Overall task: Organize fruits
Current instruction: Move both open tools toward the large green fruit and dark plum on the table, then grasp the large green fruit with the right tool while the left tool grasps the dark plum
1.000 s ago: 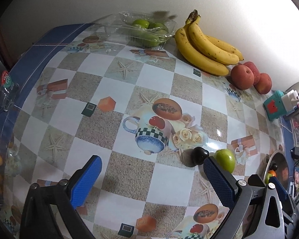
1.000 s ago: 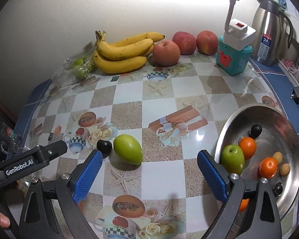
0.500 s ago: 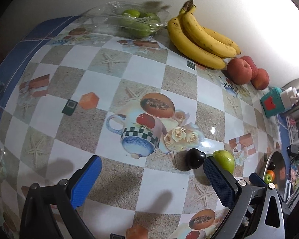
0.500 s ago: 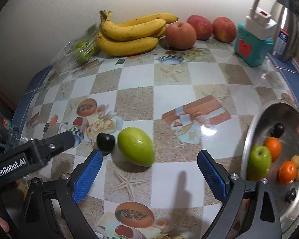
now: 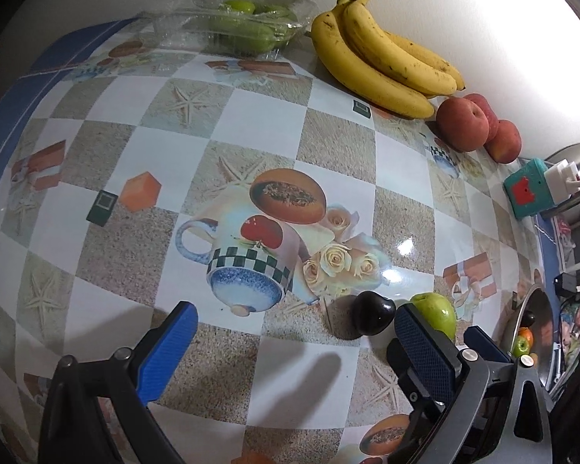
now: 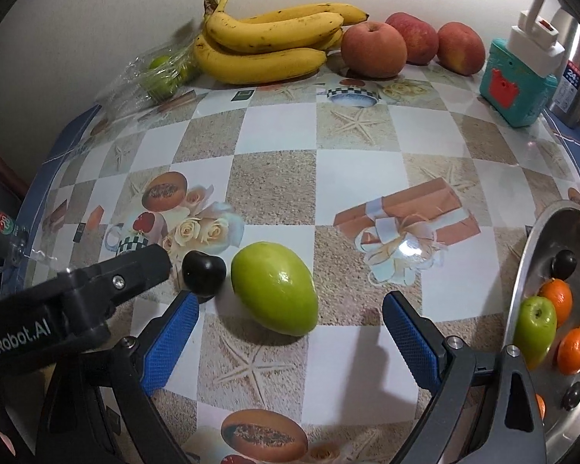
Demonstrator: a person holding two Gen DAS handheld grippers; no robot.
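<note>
The right gripper point(image 6: 290, 332) has its jaws spread wide and empty, with the green mango point(image 6: 274, 288) lying on the tabletop point(image 6: 352, 162) just ahead of the gap and roughly centred between the blue pads. The left gripper point(image 5: 290, 342) is likewise wide open and holds nothing; the dark plum point(image 5: 373, 312) sits just off its right-hand finger, touching or nearly touching the mango. The step in hand looks like the approach for a pick, each gripper lined up on its own fruit (the two are crowded, since the fruits lie side by side). The next move probably calls for the right gripper to go forward and low until the pads flank the mango's widest part, then close gently, as the smooth rounded skin could slip or roll.

The likely destination, the steel bowl point(image 6: 537, 232), is at the right edge of the tabletop, already holding a green apple point(image 6: 534, 319) and oranges point(image 6: 558, 299). The stretch between mango and bowl is open. The bananas point(image 6: 266, 42) and peaches point(image 6: 373, 50) line the far wall, well apart.
</note>
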